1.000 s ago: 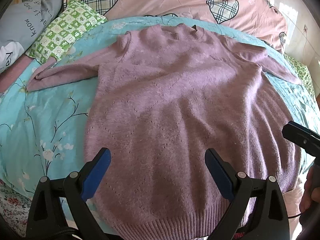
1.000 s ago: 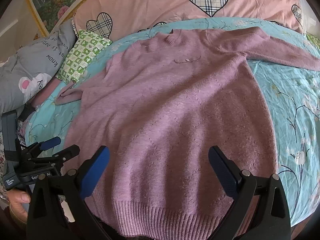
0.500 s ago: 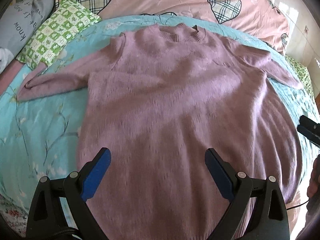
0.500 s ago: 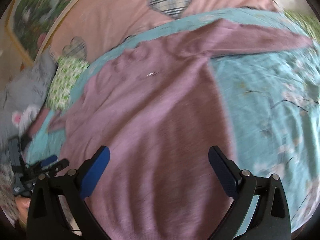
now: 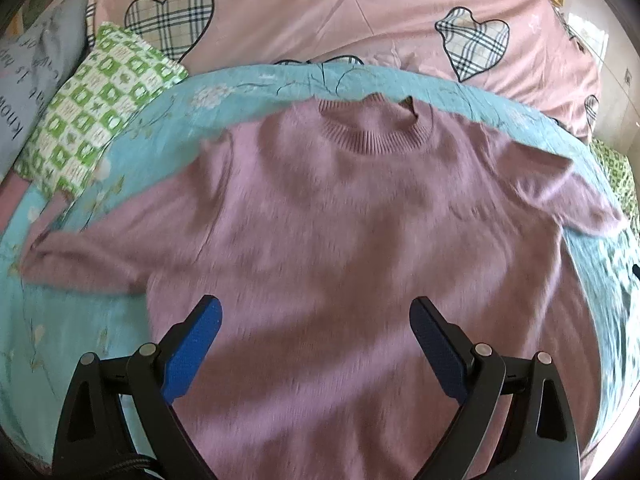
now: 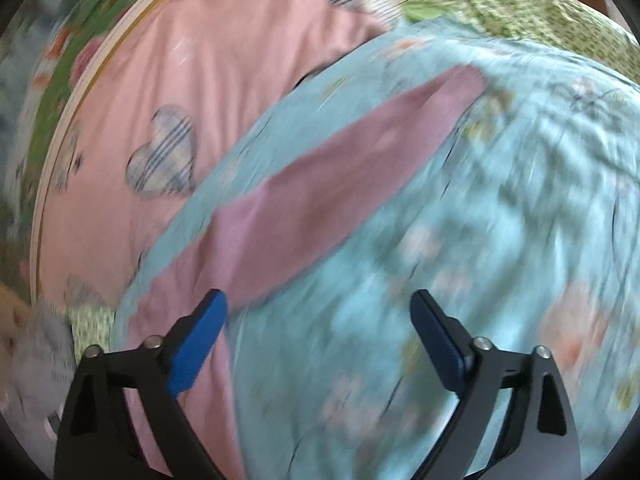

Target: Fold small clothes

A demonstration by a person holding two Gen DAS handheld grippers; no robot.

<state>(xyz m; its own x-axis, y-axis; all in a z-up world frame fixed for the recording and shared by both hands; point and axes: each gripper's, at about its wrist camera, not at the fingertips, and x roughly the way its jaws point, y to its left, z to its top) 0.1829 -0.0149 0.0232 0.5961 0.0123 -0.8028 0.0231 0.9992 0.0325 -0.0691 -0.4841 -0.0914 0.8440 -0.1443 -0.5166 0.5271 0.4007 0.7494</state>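
Observation:
A mauve knitted sweater (image 5: pixel 340 220) lies flat, front up, on the turquoise floral bedspread (image 5: pixel 60 320), collar at the far side and both sleeves spread out. My left gripper (image 5: pixel 316 324) is open and empty, hovering over the sweater's middle body. My right gripper (image 6: pixel 320 320) is open and empty over the bedspread (image 6: pixel 500 220), just beside the sweater's right sleeve (image 6: pixel 340 184), which runs diagonally up to the right. The right wrist view is blurred by motion.
A pink quilt with plaid hearts (image 5: pixel 340 12) lies behind the sweater. A green checked pillow (image 5: pixel 100 108) and a grey printed cushion (image 5: pixel 28 92) sit at the left. A green patterned cloth (image 6: pixel 520 12) lies past the sleeve's cuff.
My left gripper has moved forward up the sweater toward the collar. My right gripper has swung right, off the sweater's body, to the right sleeve and bedspread. Both stay open.

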